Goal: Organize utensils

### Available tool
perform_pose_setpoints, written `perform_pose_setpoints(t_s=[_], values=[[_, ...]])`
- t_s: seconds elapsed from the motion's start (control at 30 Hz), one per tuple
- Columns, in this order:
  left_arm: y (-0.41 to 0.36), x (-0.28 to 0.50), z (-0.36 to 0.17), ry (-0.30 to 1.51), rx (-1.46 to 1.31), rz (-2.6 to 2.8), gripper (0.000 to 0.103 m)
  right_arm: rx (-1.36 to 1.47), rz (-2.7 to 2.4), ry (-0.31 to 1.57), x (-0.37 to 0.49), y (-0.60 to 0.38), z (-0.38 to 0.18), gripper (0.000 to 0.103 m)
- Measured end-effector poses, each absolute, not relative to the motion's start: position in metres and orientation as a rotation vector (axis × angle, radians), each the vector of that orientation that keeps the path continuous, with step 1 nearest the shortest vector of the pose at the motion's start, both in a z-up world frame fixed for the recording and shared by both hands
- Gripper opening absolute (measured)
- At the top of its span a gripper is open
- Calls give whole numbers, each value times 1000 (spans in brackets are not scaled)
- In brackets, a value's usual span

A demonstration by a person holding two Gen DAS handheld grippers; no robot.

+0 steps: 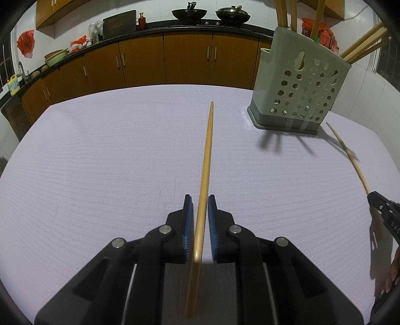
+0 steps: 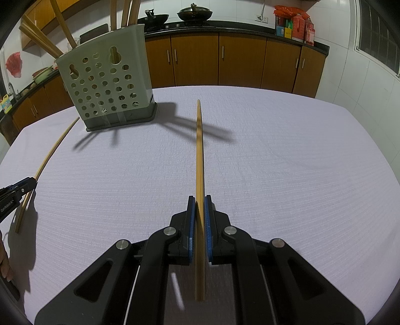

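Observation:
My left gripper [image 1: 200, 200] is shut on a wooden chopstick [image 1: 206, 155] that runs forward between the blue pads, its tip over the pale tablecloth. The right gripper [image 2: 199, 200] is likewise shut on another wooden chopstick [image 2: 199, 150] pointing straight ahead. A grey-green perforated utensil holder [image 1: 300, 82] stands at the far right in the left wrist view and at the far left [image 2: 107, 80] in the right wrist view, with several chopsticks standing in it. Each view catches the other gripper at its edge: the right gripper [image 1: 375, 200], the left gripper [image 2: 27, 183].
The table [image 2: 300, 162] has a pale lilac cloth; its far edge faces brown kitchen cabinets [image 1: 187, 60]. Two woks [image 1: 190, 12] sit on the stove behind. A person's fingers [image 2: 5, 265] show at the left edge.

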State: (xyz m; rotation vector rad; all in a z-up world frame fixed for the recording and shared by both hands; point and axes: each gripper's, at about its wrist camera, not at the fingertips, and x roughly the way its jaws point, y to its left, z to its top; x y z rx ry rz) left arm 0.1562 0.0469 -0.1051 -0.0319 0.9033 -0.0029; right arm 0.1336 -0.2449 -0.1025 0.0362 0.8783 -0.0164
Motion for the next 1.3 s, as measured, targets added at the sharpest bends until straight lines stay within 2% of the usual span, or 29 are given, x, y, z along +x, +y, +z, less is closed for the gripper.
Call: perform_pose_setpoints(t_s=[0.17, 0.23, 0.43, 0.93, 1.3], values=[[45, 148, -103, 905, -5, -27, 15, 58, -1, 879, 128, -248, -102, 9], [45, 146, -103, 905, -3, -32, 9, 79, 8, 878, 128, -250, -103, 8], [42, 140, -93, 879, 11, -52, 8, 86, 7, 817, 119, -254, -88, 8], [40, 129, 32, 590, -3, -120, 8, 104, 37, 540, 113, -258, 10, 8], [21, 118, 88, 509, -44, -274, 8, 132, 109, 429, 110, -252, 63, 7]])
